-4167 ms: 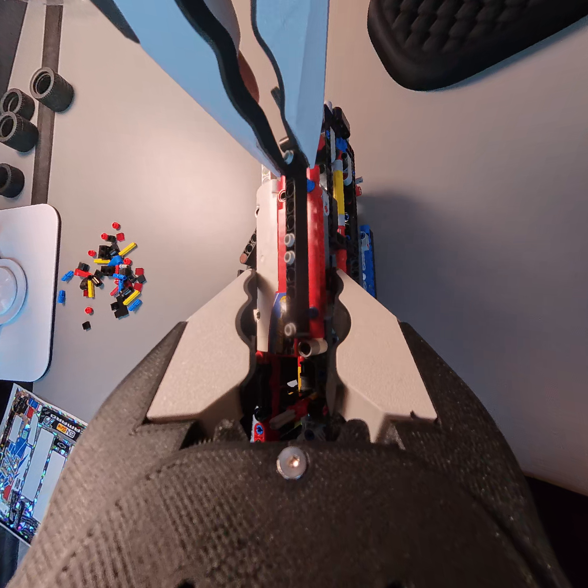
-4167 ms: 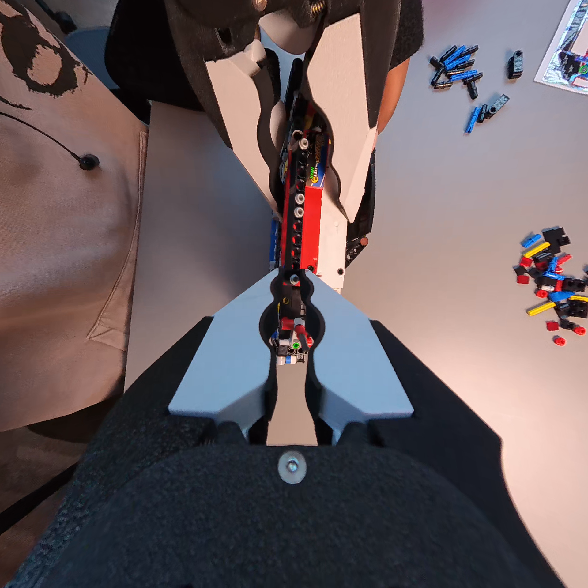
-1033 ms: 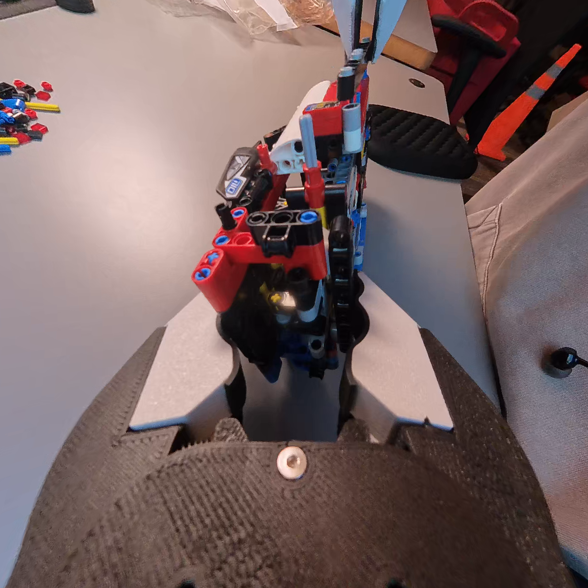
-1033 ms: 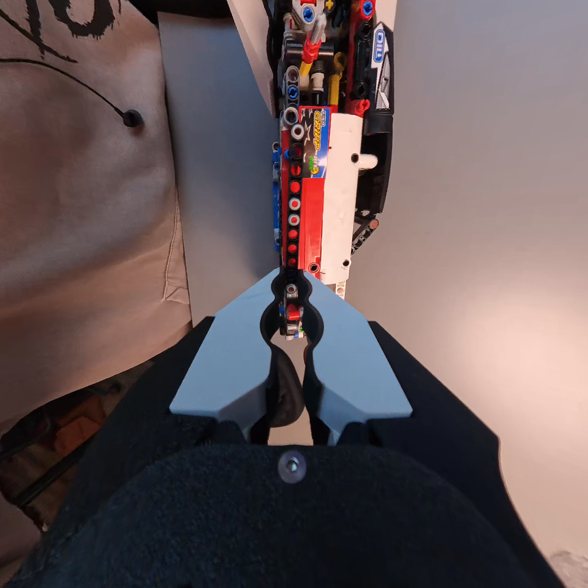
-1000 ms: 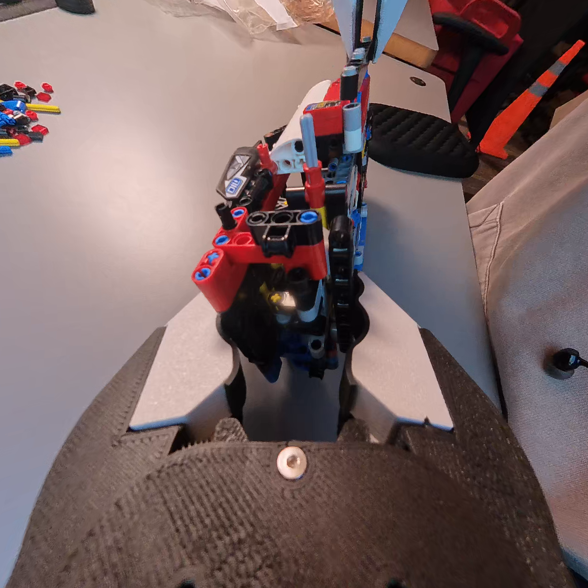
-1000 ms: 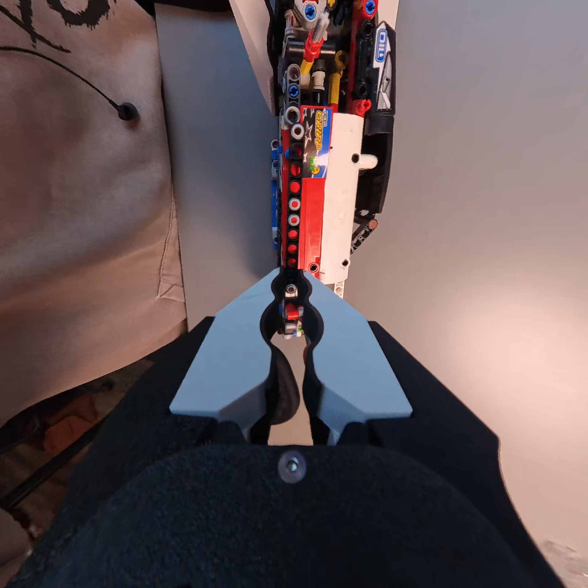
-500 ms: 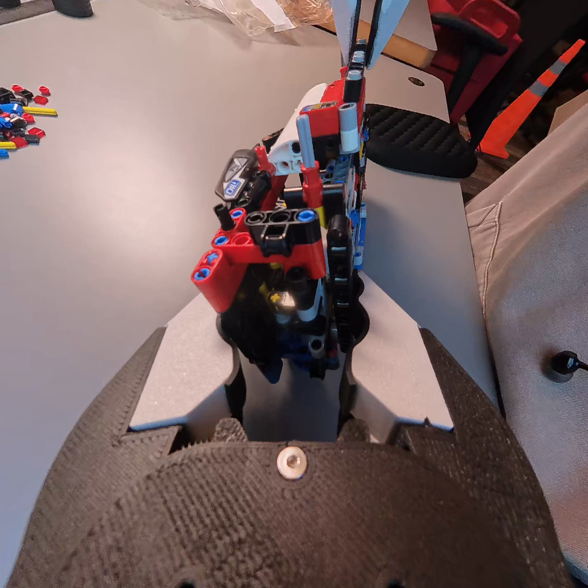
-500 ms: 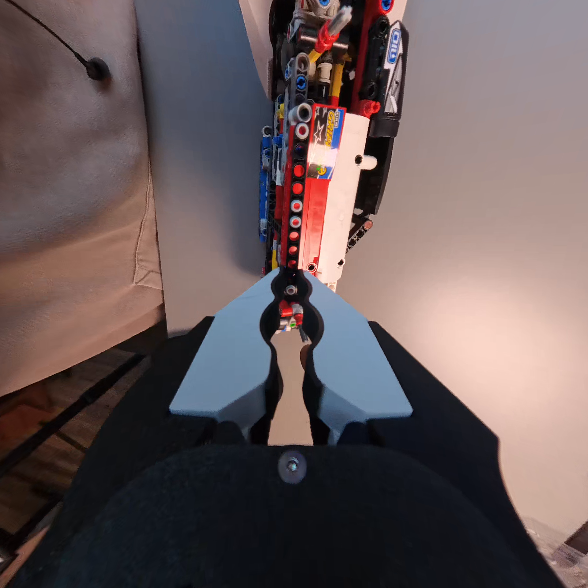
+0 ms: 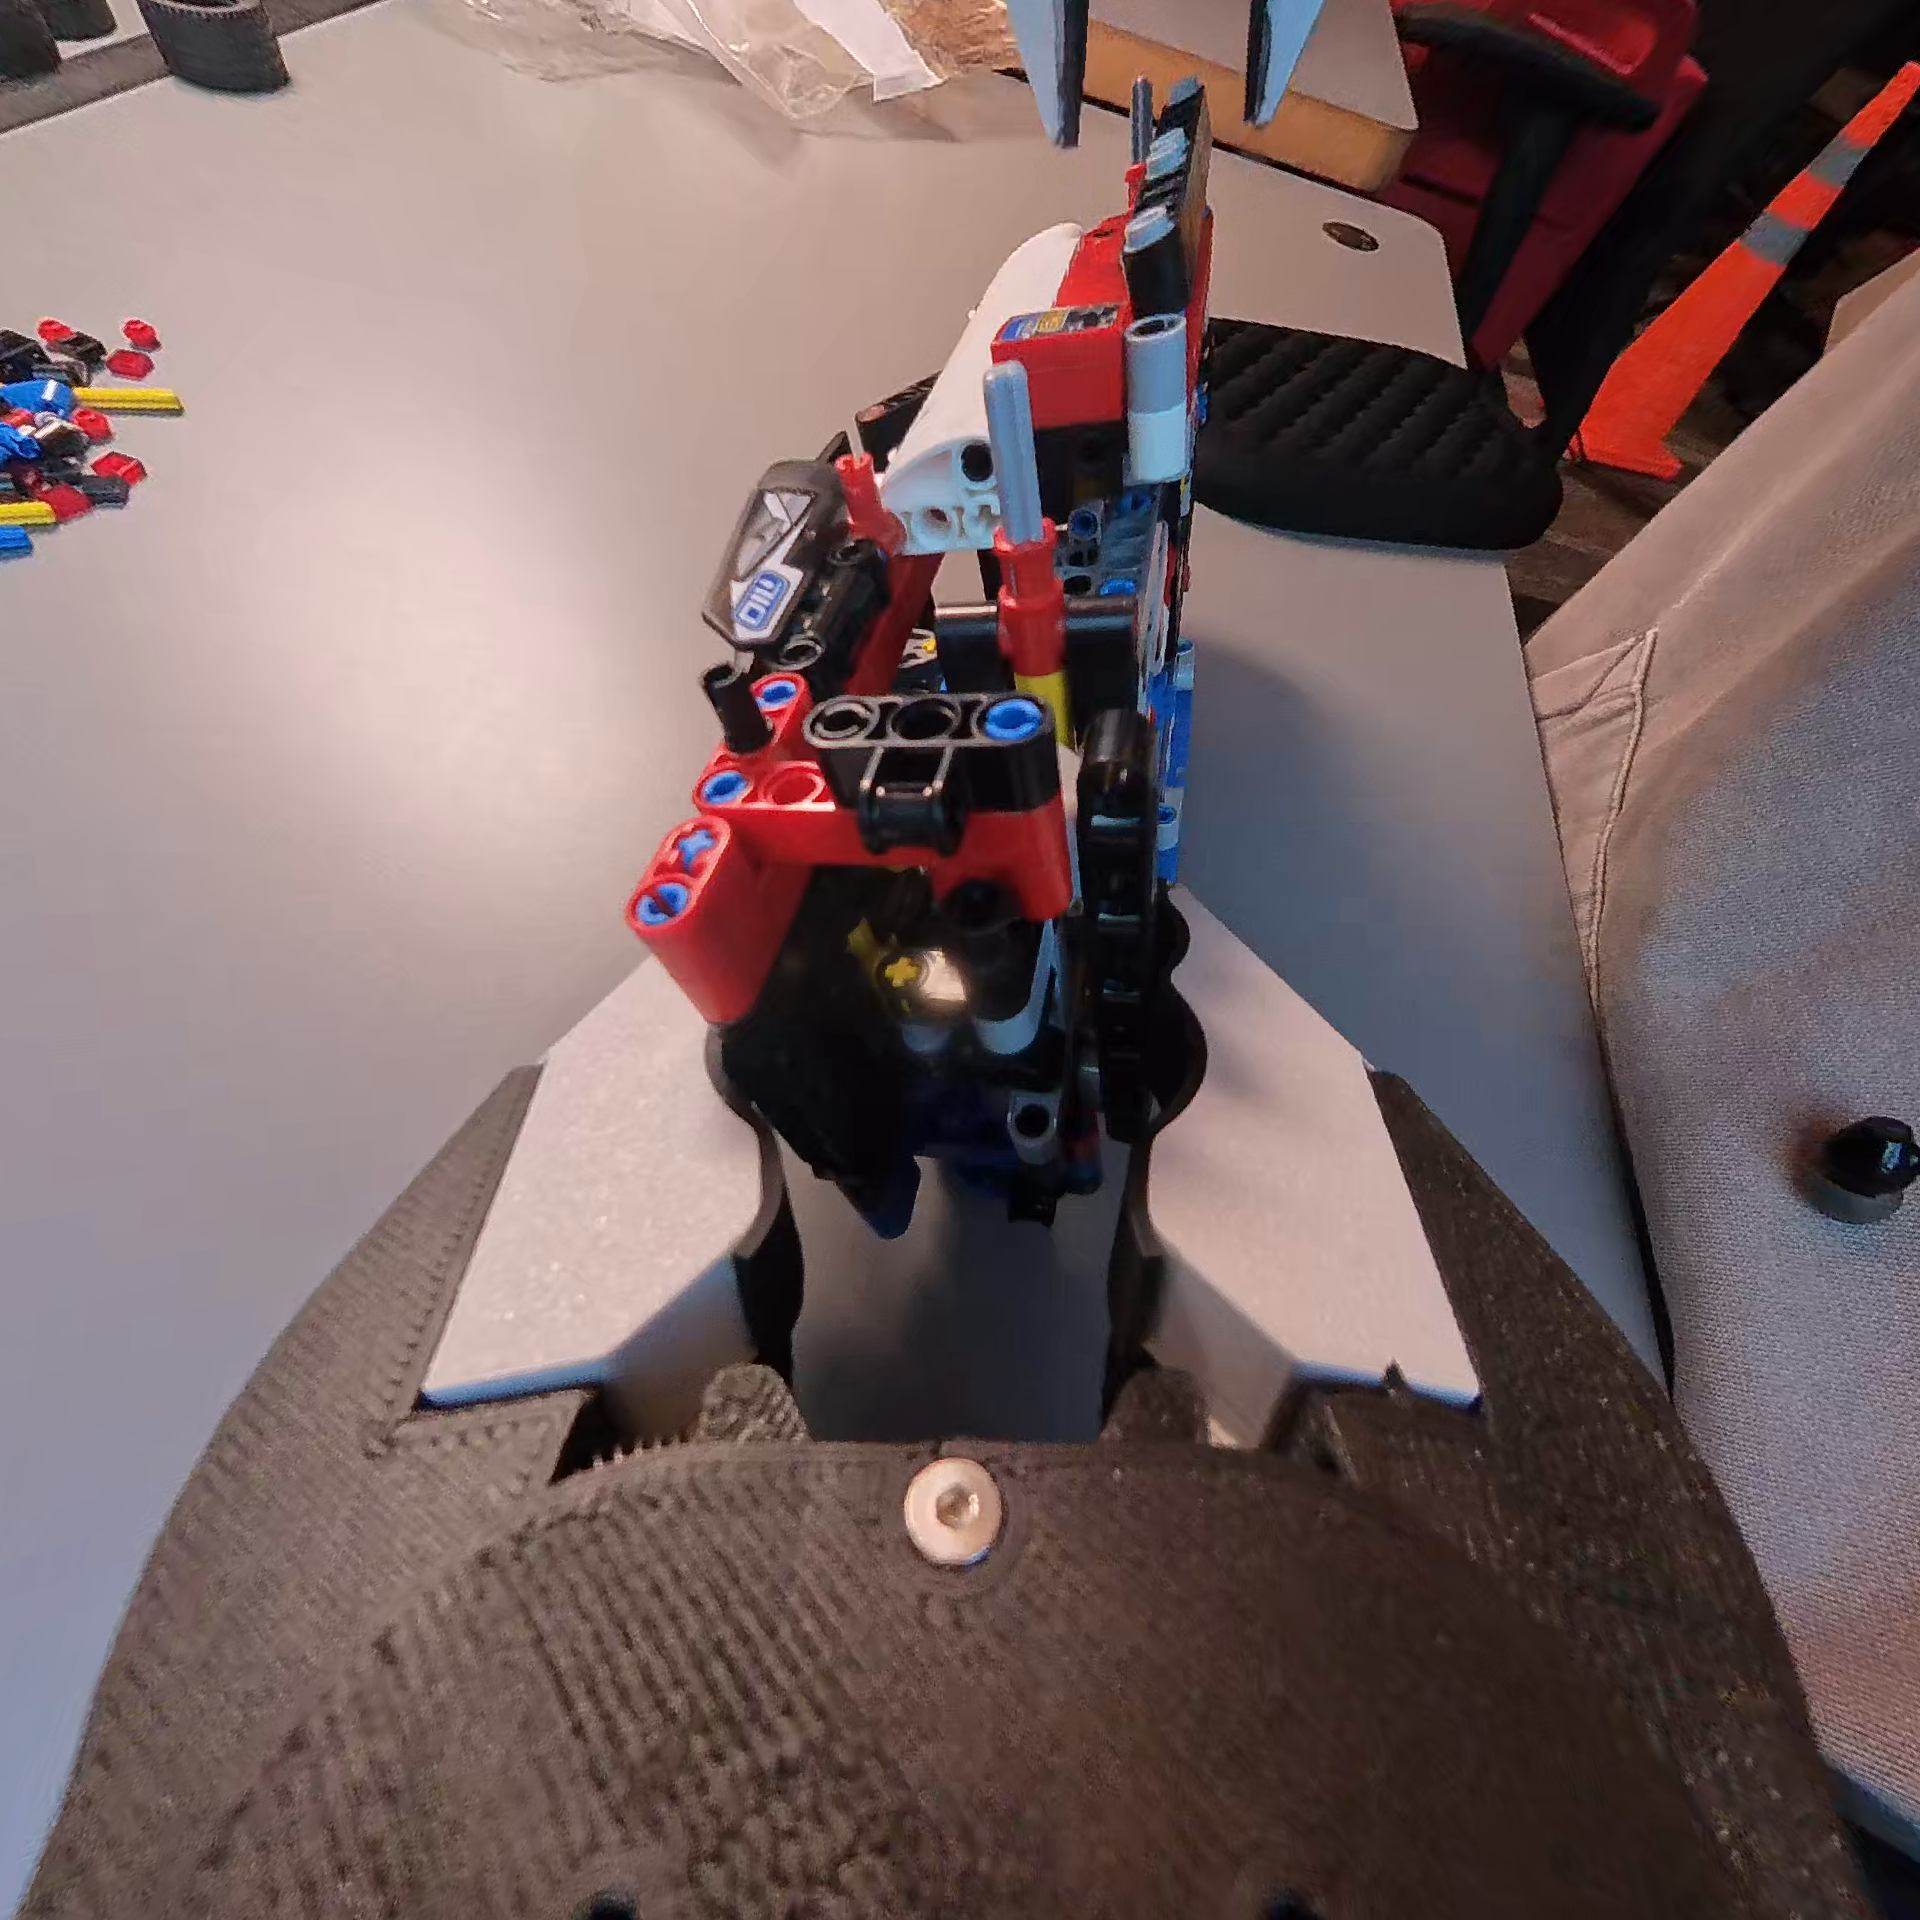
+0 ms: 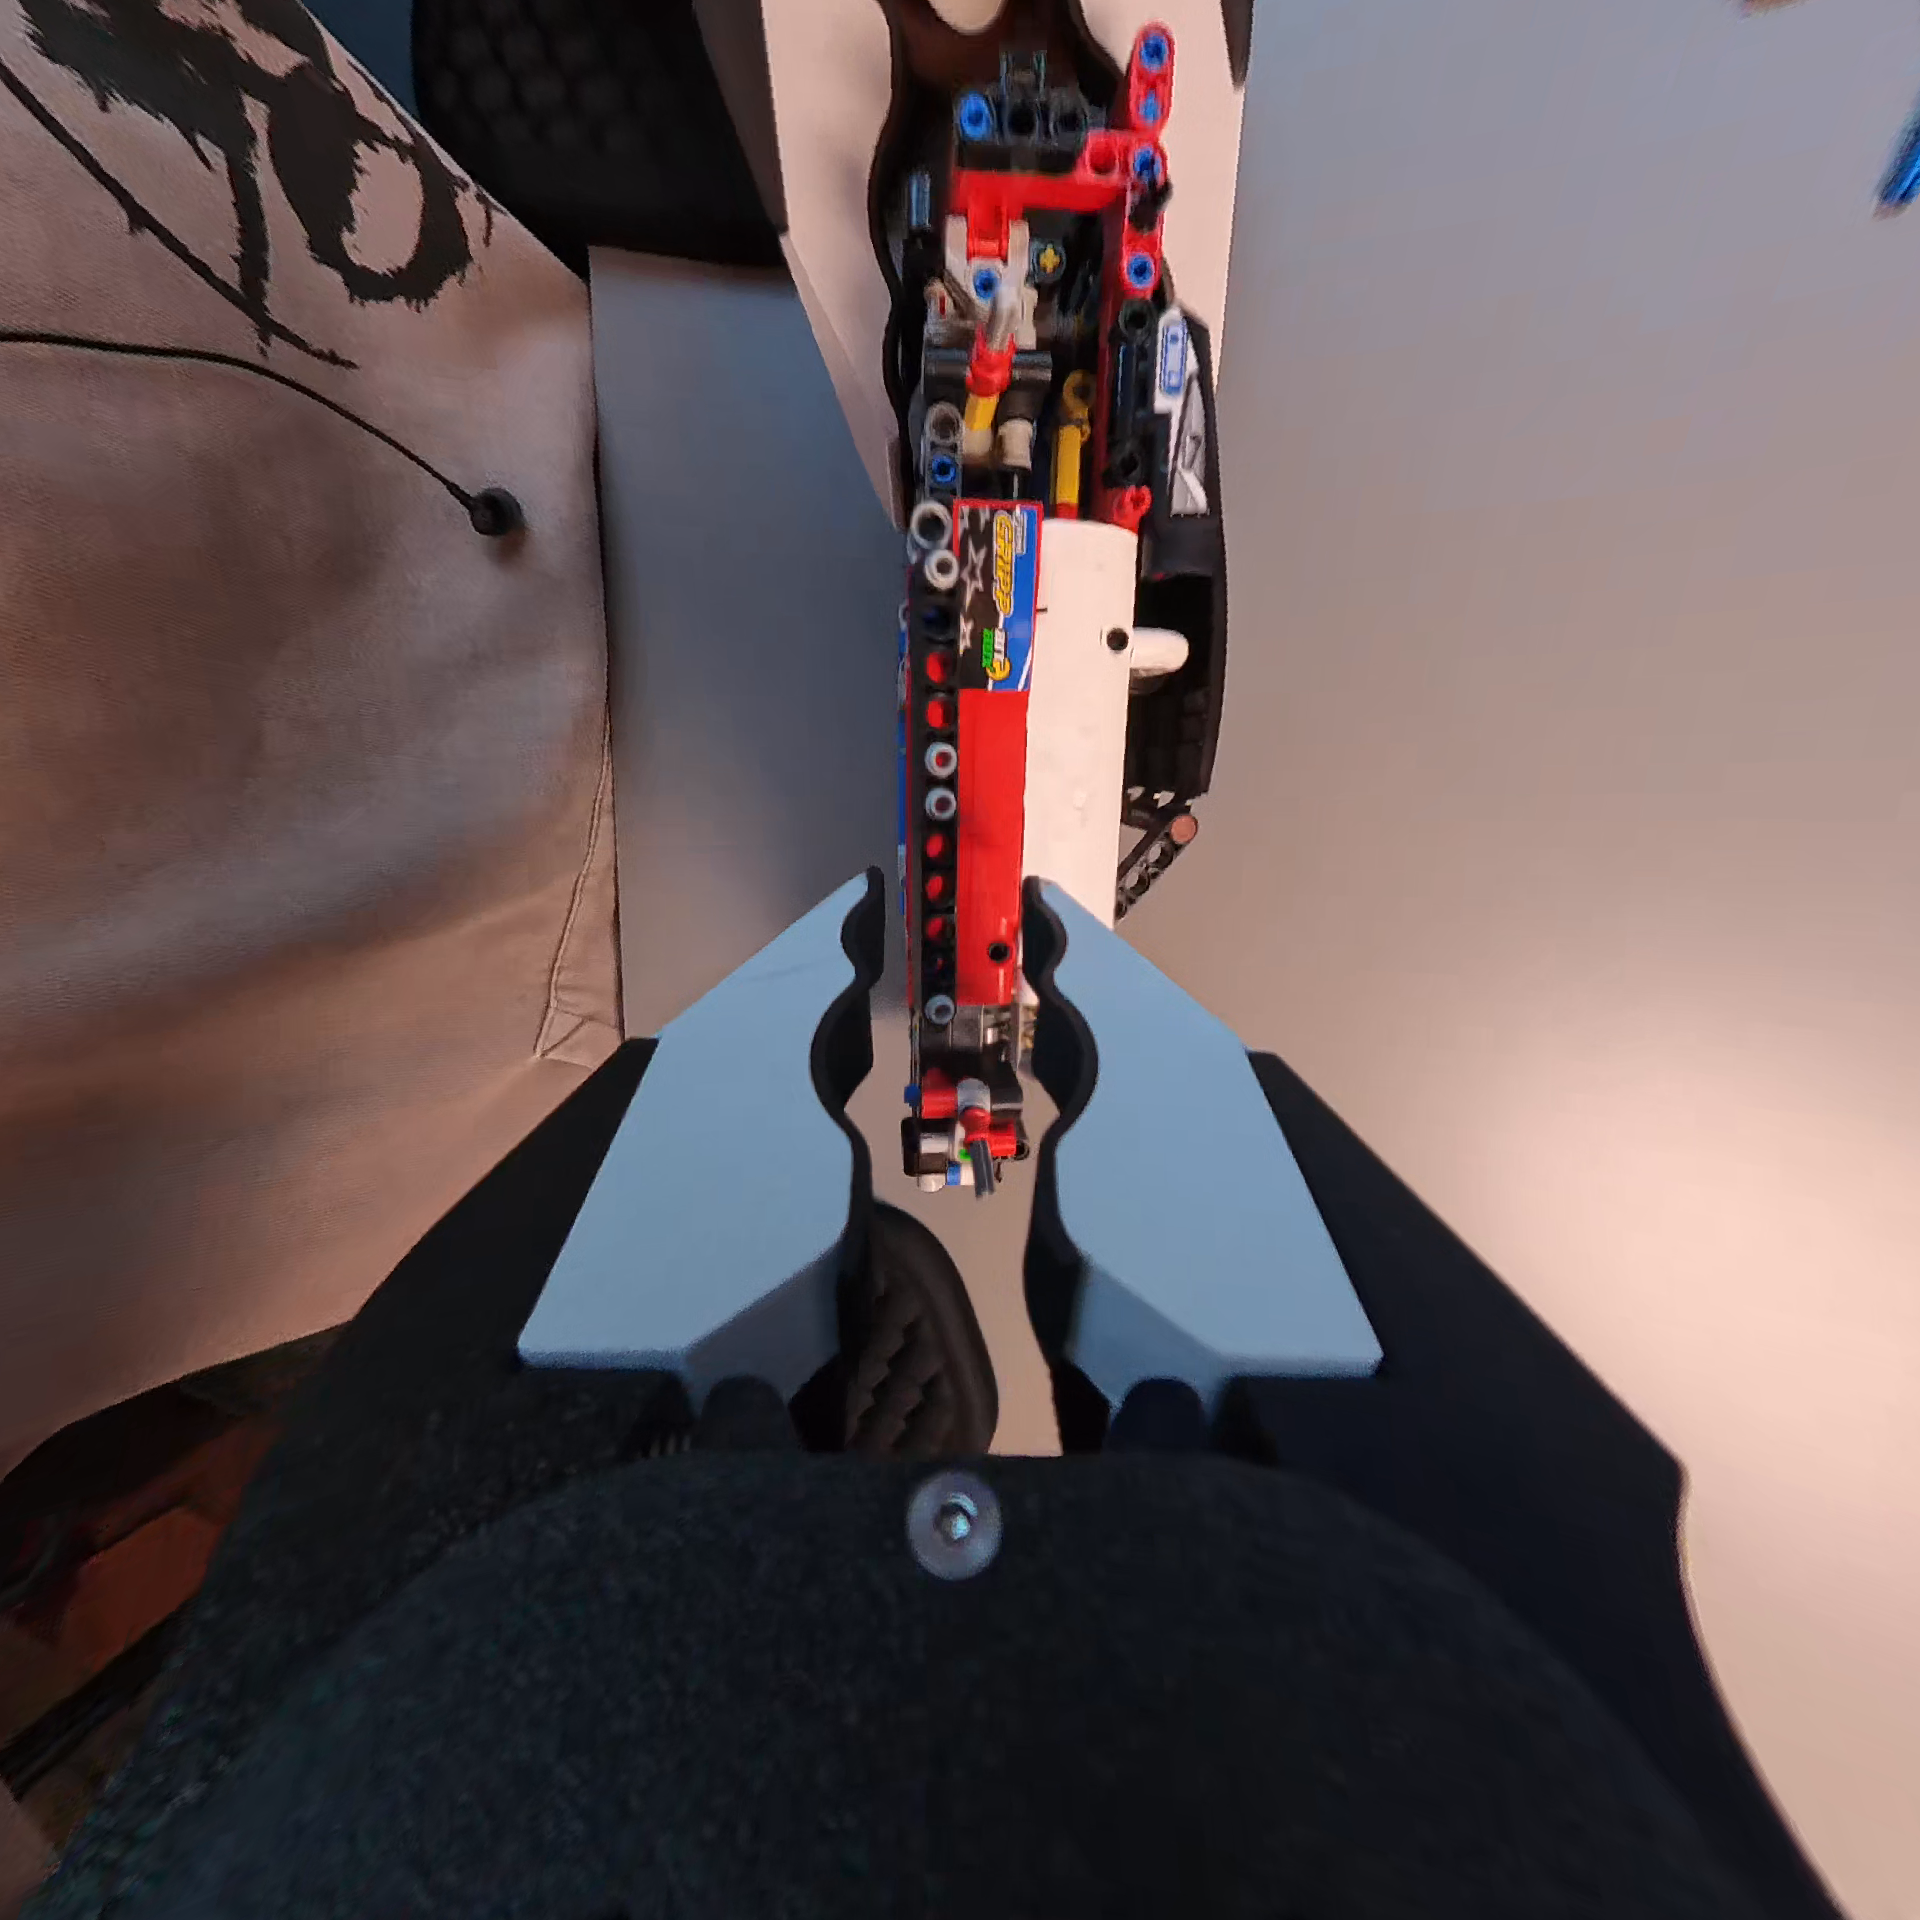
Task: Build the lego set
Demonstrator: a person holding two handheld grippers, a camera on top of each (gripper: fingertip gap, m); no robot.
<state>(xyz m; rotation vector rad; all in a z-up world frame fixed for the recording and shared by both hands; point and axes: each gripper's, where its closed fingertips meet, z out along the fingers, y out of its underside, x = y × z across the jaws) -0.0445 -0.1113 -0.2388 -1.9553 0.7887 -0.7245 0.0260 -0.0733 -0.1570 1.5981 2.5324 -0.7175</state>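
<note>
Left wrist view: the left gripper (image 9: 951, 1023) clamps the near end of the partly built lego model (image 9: 997, 665), its grey fingers (image 9: 623, 1174) pressed against the black and red beams on either side. The model stands up and away from the gripper above the grey table (image 9: 364, 623), a long narrow build of red, black, white and blue technic parts with a grey axle (image 9: 1013, 457) sticking up near its middle. At the far end the two pale tips of the right gripper (image 9: 1153, 88) sit one on each side of the model's top, with a clear gap to it. A pile of loose small pieces (image 9: 68, 426) lies well apart at the table's left edge, and a black padded armrest (image 9: 1371, 457) sits behind the model.

Right wrist view: the right gripper (image 10: 951, 914) is spread, its blue-grey fingers (image 10: 717, 1122) flanking the red and black beam end of the model (image 10: 982, 748) without pinching it; a narrow gap shows on both sides. The model runs away towards the left gripper's white fingers (image 10: 821, 156), which grip its far end. A person's beige garment (image 10: 281, 675) fills the left side.
</note>
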